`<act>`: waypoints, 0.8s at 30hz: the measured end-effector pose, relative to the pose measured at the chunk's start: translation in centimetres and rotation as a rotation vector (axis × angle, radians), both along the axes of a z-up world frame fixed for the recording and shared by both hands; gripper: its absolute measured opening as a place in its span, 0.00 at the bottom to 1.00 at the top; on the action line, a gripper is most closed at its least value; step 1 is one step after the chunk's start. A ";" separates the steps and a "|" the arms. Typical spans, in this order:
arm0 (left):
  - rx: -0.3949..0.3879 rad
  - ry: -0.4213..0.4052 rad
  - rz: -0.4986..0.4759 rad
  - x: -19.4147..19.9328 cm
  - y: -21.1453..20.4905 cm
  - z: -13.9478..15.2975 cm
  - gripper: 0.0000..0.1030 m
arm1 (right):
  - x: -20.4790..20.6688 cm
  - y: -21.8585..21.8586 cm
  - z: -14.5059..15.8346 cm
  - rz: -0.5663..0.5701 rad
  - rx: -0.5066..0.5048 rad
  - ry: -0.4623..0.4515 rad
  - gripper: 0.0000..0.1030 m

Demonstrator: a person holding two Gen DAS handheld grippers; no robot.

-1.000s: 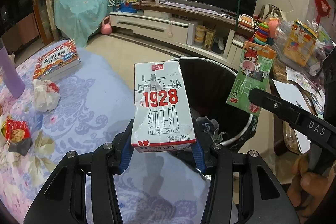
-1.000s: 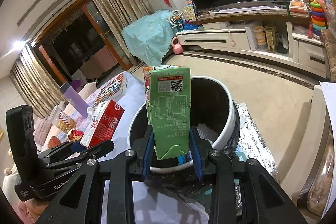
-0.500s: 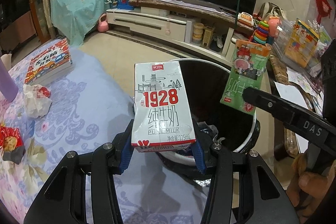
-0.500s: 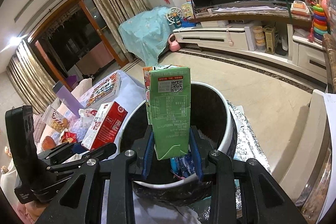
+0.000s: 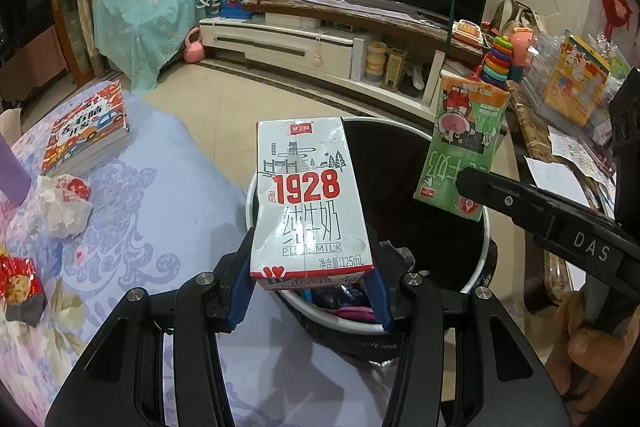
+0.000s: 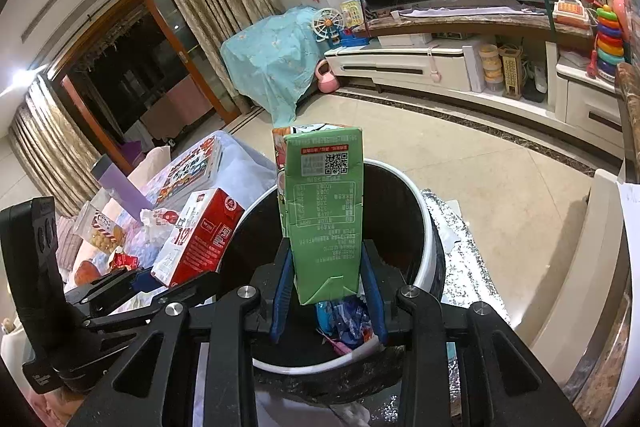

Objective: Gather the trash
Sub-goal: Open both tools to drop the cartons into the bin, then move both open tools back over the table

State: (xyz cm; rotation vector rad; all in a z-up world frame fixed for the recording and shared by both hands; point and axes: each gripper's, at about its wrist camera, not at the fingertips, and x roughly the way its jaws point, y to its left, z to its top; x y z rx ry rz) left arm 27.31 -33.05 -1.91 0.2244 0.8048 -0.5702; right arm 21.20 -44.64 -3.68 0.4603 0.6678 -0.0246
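Left wrist view: my left gripper (image 5: 310, 283) was closed part-way on a white milk carton (image 5: 310, 201), the blue pads pressing its two narrow sides near the base. The carton stood with its long axis running up and away from the jaws, printed face toward the camera, its base end nearest the jaws and its top end pointing toward the far rim of the bin (image 5: 478, 269). It hung over the near edge of that white-rimmed, black-lined bin, just past the edge of the floral tablecloth (image 5: 132, 227).

Right wrist view: my right gripper (image 6: 326, 293) was closed more narrowly on a green drink carton (image 6: 322, 215), gripped by its sides at the lower end. Its long axis likewise ran up and away from the jaws, the face with the square code toward the camera and the folded flap end at the bottom between the pads. It was held directly above the open mouth of the bin, where wrappers (image 6: 342, 321) lay inside.

On the tablecloth, well apart from the bin, lay a crumpled tissue (image 5: 64, 203), a red snack packet (image 5: 18, 283) and a book (image 5: 86, 129).
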 end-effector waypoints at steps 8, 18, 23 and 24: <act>0.007 0.012 -0.004 0.2 -0.4 -0.1 0.52 | 0.3 -0.3 -0.2 0.001 0.004 0.014 0.34; -0.038 0.022 0.070 -0.8 3.3 -0.1 0.72 | -0.9 0.1 0.5 -0.016 0.002 -0.020 0.61; -0.079 0.048 0.132 -2.0 6.8 -0.7 0.73 | -1.8 0.9 0.5 -0.018 0.035 -0.045 0.76; -0.085 0.052 0.144 -2.2 7.5 -0.8 0.73 | -2.0 1.1 0.5 -0.016 0.044 -0.051 0.80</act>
